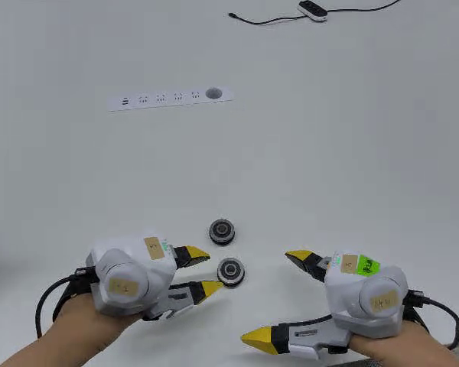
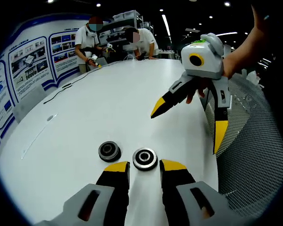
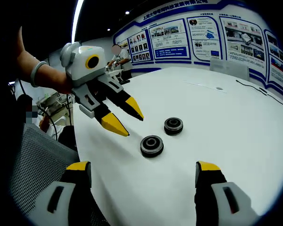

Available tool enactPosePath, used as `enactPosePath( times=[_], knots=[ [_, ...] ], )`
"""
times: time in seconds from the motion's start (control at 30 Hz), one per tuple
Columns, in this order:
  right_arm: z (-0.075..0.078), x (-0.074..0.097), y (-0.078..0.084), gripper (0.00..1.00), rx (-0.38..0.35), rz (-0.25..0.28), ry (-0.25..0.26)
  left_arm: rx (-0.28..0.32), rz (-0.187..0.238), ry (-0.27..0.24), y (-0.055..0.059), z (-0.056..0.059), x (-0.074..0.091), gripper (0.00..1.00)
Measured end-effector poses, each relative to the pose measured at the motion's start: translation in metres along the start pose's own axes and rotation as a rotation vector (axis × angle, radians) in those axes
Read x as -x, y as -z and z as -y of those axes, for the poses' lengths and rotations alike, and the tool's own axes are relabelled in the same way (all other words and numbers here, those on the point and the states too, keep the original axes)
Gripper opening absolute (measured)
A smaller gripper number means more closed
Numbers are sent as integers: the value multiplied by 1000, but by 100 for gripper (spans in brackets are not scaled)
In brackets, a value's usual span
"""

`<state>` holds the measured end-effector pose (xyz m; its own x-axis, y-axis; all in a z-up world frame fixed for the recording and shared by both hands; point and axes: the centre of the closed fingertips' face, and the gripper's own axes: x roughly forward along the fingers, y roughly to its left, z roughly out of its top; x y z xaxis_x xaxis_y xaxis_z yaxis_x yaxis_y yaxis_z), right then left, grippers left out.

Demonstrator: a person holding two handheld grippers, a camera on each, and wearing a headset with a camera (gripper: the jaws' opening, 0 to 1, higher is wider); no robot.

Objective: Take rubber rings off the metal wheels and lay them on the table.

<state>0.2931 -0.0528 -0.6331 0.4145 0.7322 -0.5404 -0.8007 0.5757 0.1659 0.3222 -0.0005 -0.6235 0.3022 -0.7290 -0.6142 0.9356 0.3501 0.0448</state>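
Note:
Two small metal wheels with black rubber rings lie flat on the white table. The near wheel [image 1: 231, 271] [image 2: 145, 158] [image 3: 152, 145] sits just ahead of my left gripper [image 1: 203, 271] [image 2: 144, 166], whose yellow-tipped jaws stand open with nothing between them. The far wheel [image 1: 222, 232] [image 2: 109, 151] [image 3: 173, 125] lies a little beyond it. My right gripper [image 1: 279, 298] [image 3: 142, 170] is wide open, to the right of the wheels, empty. Each gripper also appears in the other's view: the right gripper [image 2: 186, 120], the left gripper [image 3: 122, 117].
A white power strip [image 1: 170, 98] lies further back on the table. A black cable with a small white device [image 1: 314, 10] runs along the far edge. Several people stand at the table's far end [image 2: 92, 42]. A mesh chair [image 3: 35, 160] is by the near edge.

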Motion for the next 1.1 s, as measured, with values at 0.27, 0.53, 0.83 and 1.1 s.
enactPosePath(
  times=[0.27,0.53,0.83,1.1],
  knots=[
    [0,-2,-1,91,-11,5,-3,-16,-26,6,0,-1,-8,23],
    [-3,-4,1,90,-20,5,-11,-23,-42,10,-1,-4,-14,19],
    [-1,-5,0,89,-35,9,-12,-44,-68,29,1,-2,-21,15],
    [0,-5,1,89,-45,13,-11,-74,-88,44,1,-1,-29,14]
  ],
)
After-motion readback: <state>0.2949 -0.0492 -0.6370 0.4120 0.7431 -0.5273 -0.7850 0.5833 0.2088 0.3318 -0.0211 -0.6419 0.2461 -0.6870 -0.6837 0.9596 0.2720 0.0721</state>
